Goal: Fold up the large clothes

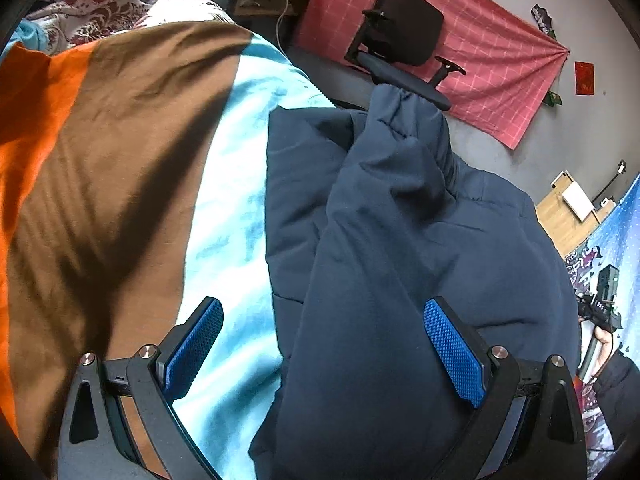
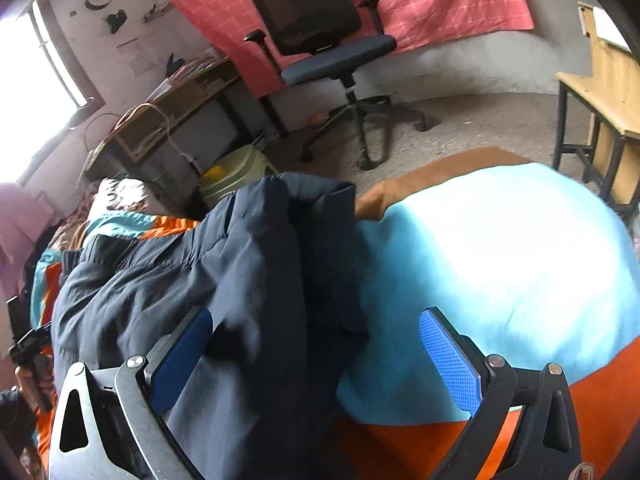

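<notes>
Navy jacket bunched on striped bedspread

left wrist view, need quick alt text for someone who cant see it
A dark navy padded jacket lies partly folded on a bed cover of orange, brown and light blue, with the open left gripper above its near edge. An office chair stands behind.

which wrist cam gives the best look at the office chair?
Right wrist. The office chair shows whole there: backrest, both armrests, seat, column and wheeled base on the floor. The left wrist view catches only its backrest, armrests and seat, tilted, with the base hidden behind the navy jacket.
</notes>
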Motion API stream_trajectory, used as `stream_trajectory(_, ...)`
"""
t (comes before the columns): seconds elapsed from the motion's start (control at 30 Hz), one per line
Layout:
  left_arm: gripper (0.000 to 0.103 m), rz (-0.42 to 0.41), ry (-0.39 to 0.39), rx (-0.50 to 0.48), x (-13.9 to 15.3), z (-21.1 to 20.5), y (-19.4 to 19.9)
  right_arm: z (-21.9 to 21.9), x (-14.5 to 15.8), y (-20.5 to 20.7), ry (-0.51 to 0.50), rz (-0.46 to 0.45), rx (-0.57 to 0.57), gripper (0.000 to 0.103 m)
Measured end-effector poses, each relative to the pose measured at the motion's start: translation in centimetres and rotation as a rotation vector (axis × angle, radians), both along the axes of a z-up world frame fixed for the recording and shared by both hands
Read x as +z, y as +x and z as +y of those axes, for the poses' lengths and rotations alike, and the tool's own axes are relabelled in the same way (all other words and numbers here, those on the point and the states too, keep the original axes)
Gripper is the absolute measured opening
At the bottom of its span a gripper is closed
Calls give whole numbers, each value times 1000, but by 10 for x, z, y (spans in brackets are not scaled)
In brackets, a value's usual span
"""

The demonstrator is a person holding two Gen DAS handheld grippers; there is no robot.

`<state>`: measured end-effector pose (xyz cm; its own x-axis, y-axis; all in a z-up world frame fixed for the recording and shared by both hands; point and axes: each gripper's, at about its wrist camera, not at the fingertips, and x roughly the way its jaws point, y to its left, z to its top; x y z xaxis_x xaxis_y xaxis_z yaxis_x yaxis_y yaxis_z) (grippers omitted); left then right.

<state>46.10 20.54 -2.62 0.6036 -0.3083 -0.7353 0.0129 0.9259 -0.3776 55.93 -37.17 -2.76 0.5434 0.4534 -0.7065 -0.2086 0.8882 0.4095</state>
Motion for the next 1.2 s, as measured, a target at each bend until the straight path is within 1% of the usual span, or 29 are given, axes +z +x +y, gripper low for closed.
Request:
stream_trajectory(0.13, 98, 4, -2, -14, -2, -4, 5, 3, -15, 7, 31, 74, 87, 103)
stream_trajectory(0.23, 101, 5, 11, -24, -4, -6, 8, 6, -28, 9, 8, 116, 125, 103)
stream_trajectory(0.3, 102, 20, 1, -39, -7, -5, 11, 7, -34, 11, 6, 123, 132, 103)
stream_trajectory(0.43, 102, 40, -52, -56, -14, 0, 16, 4, -51, 17, 99, 178, 138, 103)
stream_trajectory(0.63, 102, 56, -125, -74, -21, 11, 20, -6, -65, 24, 224, 207, 161, 103)
stream_trajectory(0.77, 102, 63, -149, -89, -18, 19, 21, -7, -69, 28, 273, 218, 186, 103)
stream_trajectory(0.9, 102, 73, -197, -106, -16, 24, 26, 3, -71, 29, 326, 230, 251, 103)
stream_trajectory(1.03, 102, 63, -213, -130, -10, 25, 32, 5, -72, 30, 344, 241, 280, 103)
stream_trajectory(1.2, 100, 61, -214, -153, -3, 19, 38, 10, -72, 38, 325, 275, 258, 103)
